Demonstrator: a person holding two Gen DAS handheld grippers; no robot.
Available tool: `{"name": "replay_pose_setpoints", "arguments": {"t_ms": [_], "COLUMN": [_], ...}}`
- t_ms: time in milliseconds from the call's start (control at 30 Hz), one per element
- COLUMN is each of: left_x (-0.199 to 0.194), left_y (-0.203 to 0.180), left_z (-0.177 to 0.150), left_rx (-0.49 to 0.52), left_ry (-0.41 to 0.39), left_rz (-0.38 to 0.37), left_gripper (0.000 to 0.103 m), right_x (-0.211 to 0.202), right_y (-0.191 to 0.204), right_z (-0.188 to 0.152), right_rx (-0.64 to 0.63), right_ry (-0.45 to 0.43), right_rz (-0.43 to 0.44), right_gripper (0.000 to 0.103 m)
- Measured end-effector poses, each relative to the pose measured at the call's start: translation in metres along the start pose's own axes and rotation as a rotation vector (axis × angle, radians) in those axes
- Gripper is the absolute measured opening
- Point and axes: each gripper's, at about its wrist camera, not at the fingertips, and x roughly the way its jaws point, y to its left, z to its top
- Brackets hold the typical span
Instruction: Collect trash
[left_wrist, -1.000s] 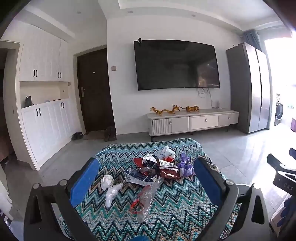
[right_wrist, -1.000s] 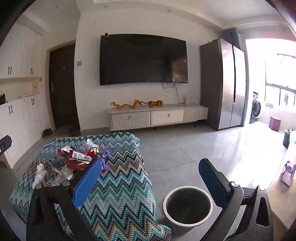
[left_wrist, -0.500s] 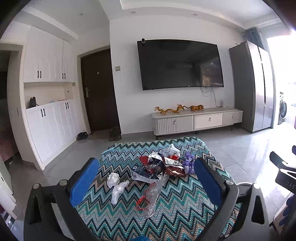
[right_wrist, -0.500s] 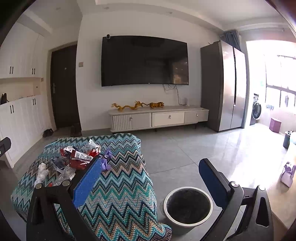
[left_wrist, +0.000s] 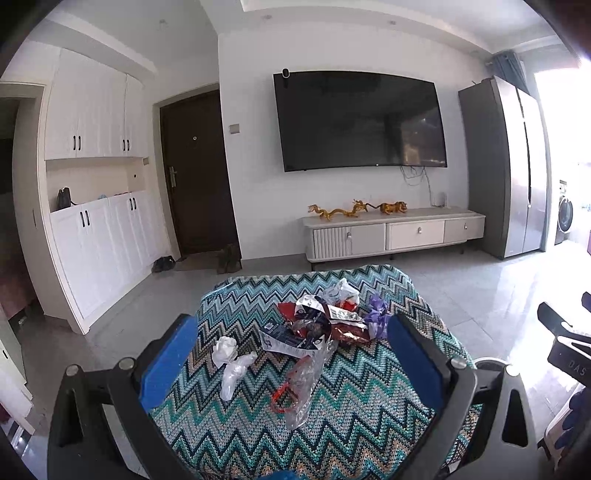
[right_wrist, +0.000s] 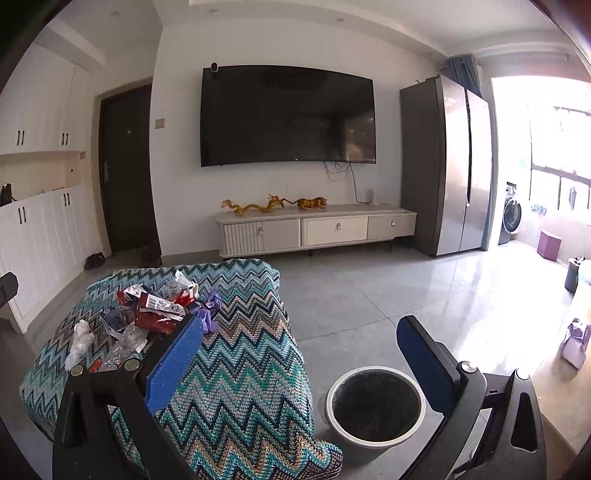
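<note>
On the worktop (left_wrist: 332, 417) before me a heap of wrappers (left_wrist: 317, 325) lies toward its far side, with crumpled tissues (left_wrist: 231, 360) to its left and a plastic bag (left_wrist: 301, 384) nearer me. The bin (right_wrist: 375, 404) stands on the floor (right_wrist: 388, 295) just right of the worktop. Far behind, a cabinet (left_wrist: 393, 234) sits under the wall television (left_wrist: 360, 120).

The left gripper (left_wrist: 291, 354) hangs above a zigzag-patterned cloth (left_wrist: 354, 417), jaws spread wide and empty. Between its blue fingers (left_wrist: 168, 363) lie a trash pile (left_wrist: 317, 325), a clear plastic bag (left_wrist: 303, 380) and white crumpled pieces (left_wrist: 231, 358), possibly tissue.
</note>
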Motion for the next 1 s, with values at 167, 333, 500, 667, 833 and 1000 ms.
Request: {"name": "replay_pose_setpoints", "arguments": {"t_ms": [167,333,500,667,833,1000], "left_x": [0.01,0.024,0.039,0.055,0.069,0.081], "left_y": [-0.001,-0.006,-0.014,-0.018,-0.024,-0.028], "left_z": [-0.004,-0.009,-0.015,-0.02,-0.024,-0.026], "left_rx": [0.005,0.017,0.035,0.047,0.062,0.073], "left_ry": [0.031,0.074,0.113,0.153,0.188,0.211], "left_rz": [-0.005,-0.023,-0.04,-0.048,-0.051,-0.048], "left_gripper": [0.103,0.103,0.103,0.103,0.103,0.103], "right_x": [0.008,0.018,0.031,0.043,0.058,0.069], "right_y": [0.0,-0.002,-0.004,-0.007,-0.011,-0.013], "right_z": [-0.002,-0.008,-0.012,-0.017,-0.022,-0.025], "right_rx": [0.003,0.008,0.015,0.021,0.026,0.028], "right_ry": [0.019,0.047,0.078,0.109,0.143,0.167], "right_rz": [-0.007,-0.017,-0.031,-0.044,-0.051,-0.054], "right_gripper": [0.103,0.103,0.103,0.103,0.103,0.103]}}
